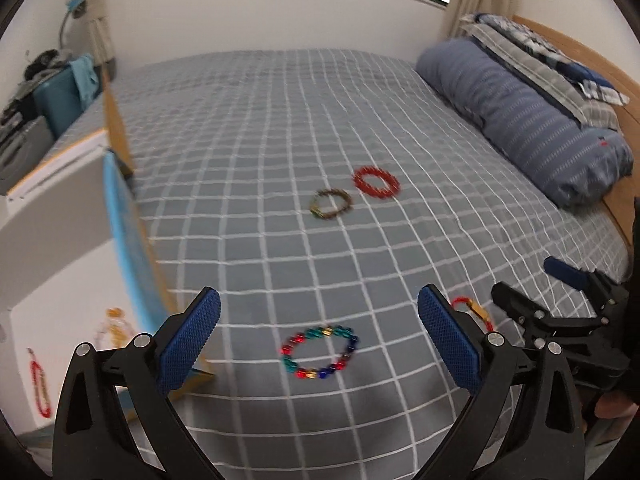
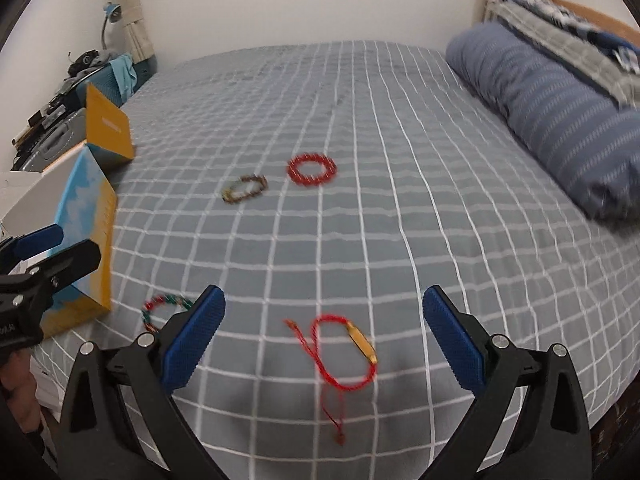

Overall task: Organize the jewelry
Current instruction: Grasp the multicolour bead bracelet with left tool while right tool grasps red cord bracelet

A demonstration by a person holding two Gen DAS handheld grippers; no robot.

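A multi-coloured bead bracelet lies on the checked bedsheet, just below and between the blue pads of my open left gripper. A red cord bracelet with a gold bar lies under my open right gripper, whose fingers hold nothing. Farther up the bed rest a brown bead bracelet and a red bead bracelet, side by side. Each gripper appears in the other's view: the right gripper and the left gripper.
An open box with blue and yellow sides stands at the bed's left edge; inside it lie a red bracelet and a gold piece. A rolled blue duvet lines the right side. Cluttered furniture stands beyond the left edge.
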